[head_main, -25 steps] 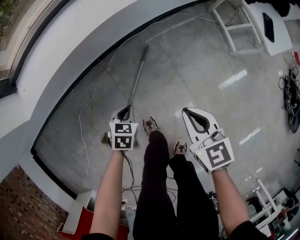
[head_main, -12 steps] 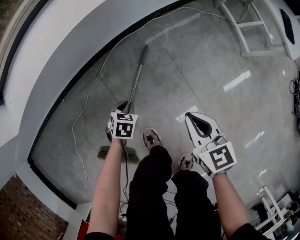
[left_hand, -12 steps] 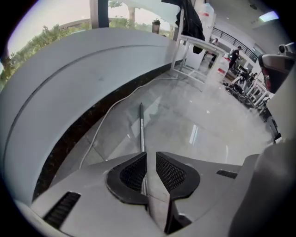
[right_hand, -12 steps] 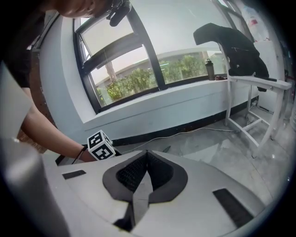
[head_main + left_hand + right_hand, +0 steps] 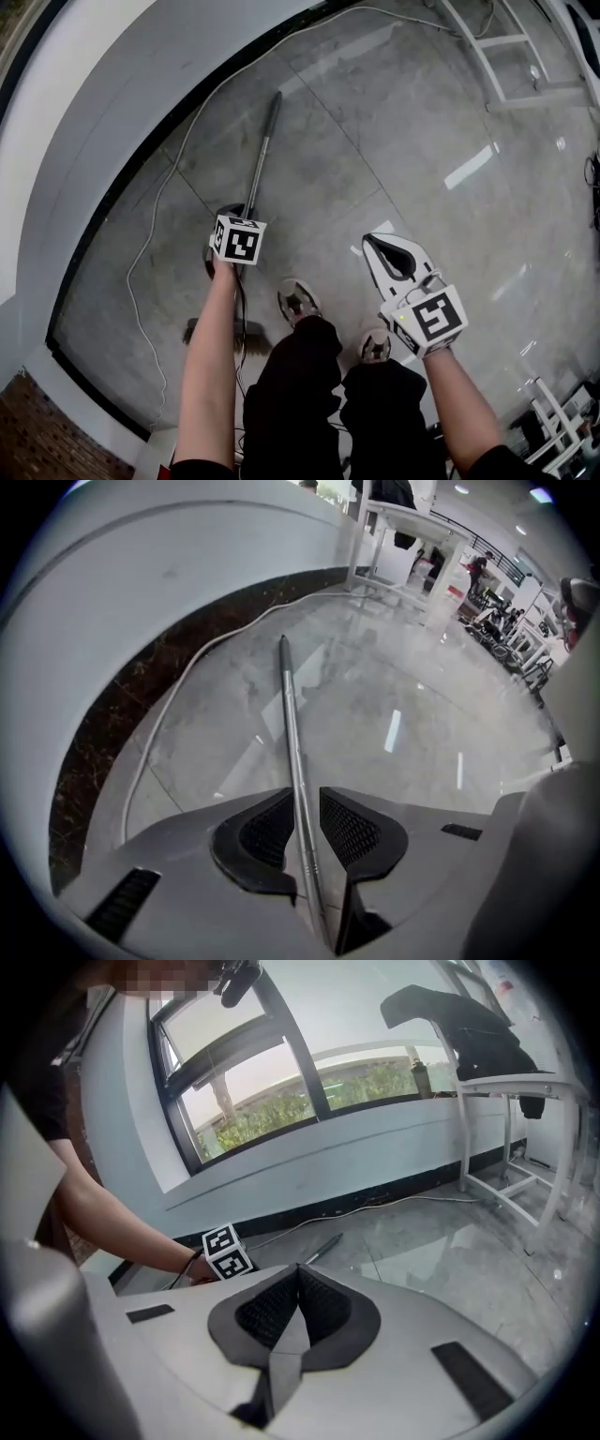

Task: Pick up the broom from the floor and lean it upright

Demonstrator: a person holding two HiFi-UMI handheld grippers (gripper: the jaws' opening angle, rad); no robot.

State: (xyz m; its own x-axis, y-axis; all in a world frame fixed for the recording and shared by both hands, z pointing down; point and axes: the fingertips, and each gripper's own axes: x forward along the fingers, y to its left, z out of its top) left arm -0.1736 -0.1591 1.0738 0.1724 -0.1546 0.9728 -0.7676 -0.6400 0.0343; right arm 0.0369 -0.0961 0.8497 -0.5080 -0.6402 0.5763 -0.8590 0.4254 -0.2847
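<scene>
The broom lies flat on the grey floor. Its metal handle [image 5: 265,150] points away toward the curved wall, and its brush head [image 5: 195,330] near my feet is partly hidden by my left arm. My left gripper [image 5: 229,210] points steeply down over the handle's lower part. In the left gripper view the handle [image 5: 289,714] runs between the jaws of the left gripper [image 5: 305,794], which are opening, and a gap shows beside the right pad. My right gripper [image 5: 389,246] hovers right of my feet, shut and empty, with its tips touching [image 5: 300,1267].
A white cable [image 5: 155,234] trails along the black skirting of the curved wall [image 5: 103,202]. White table legs [image 5: 497,66] stand at the top right. My shoes [image 5: 298,302] are just right of the broom.
Both hands have sunk toward the floor. The left gripper has come down over the broom handle, away from the brush head.
</scene>
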